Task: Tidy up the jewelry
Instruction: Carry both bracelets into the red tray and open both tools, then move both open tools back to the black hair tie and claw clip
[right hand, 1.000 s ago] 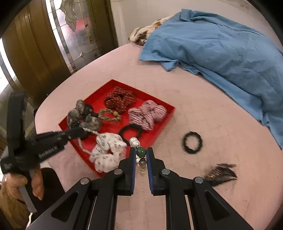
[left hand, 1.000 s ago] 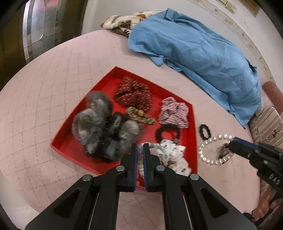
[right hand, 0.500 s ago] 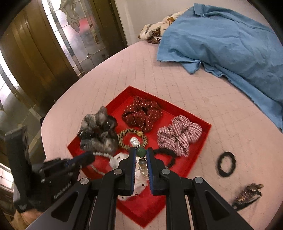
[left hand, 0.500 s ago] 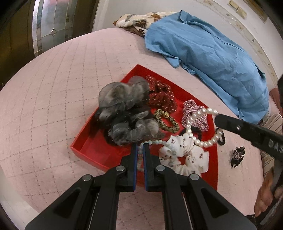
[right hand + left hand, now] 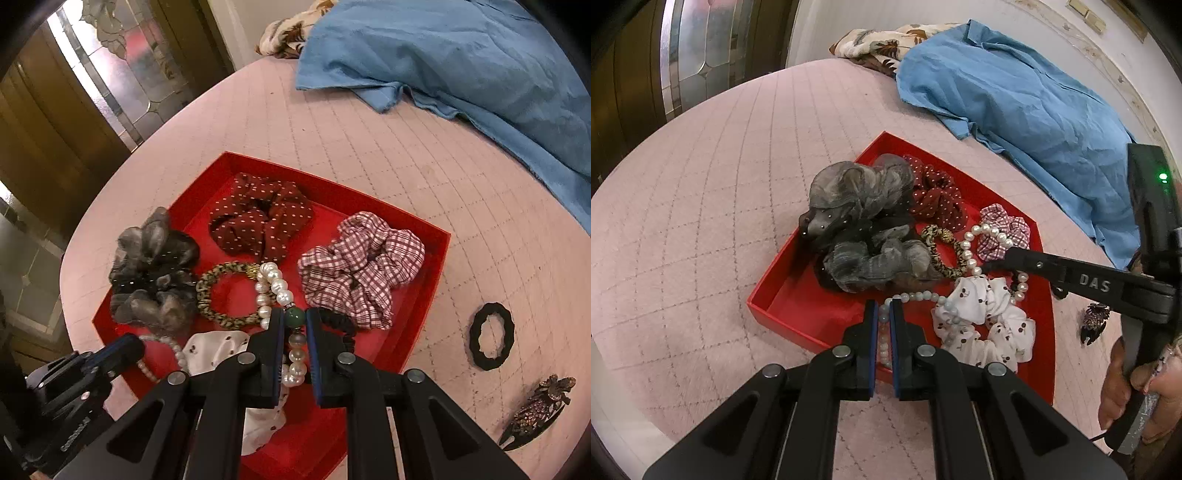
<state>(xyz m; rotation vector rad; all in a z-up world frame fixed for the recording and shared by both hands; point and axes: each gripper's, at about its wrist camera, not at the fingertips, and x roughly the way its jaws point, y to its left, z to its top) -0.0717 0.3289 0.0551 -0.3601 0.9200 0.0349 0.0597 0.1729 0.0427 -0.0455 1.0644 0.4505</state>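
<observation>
A red tray (image 5: 798,306) (image 5: 439,251) lies on the pink quilted surface and holds several scrunchies. My left gripper (image 5: 884,314) is shut on a pale bead bracelet (image 5: 916,297) at the tray's near edge. My right gripper (image 5: 294,321) is shut on a white pearl bracelet (image 5: 275,282) with a green bead (image 5: 294,316), held over the tray's middle; it also shows in the left wrist view (image 5: 971,245). A black hair tie (image 5: 491,341) and a brown jewelled clip (image 5: 535,413) lie on the surface right of the tray.
A blue cloth (image 5: 1027,88) (image 5: 461,51) and a patterned cloth (image 5: 882,40) lie at the back. In the tray are grey (image 5: 151,266), dark red dotted (image 5: 258,218), checked (image 5: 362,262), leopard (image 5: 218,291) and white cherry-print (image 5: 990,321) scrunchies. A door with glass stands left.
My right gripper has carried the pearl bracelet from the surface right of the tray to over the tray's middle. My left gripper stays shut on the bead bracelet at the tray's edge.
</observation>
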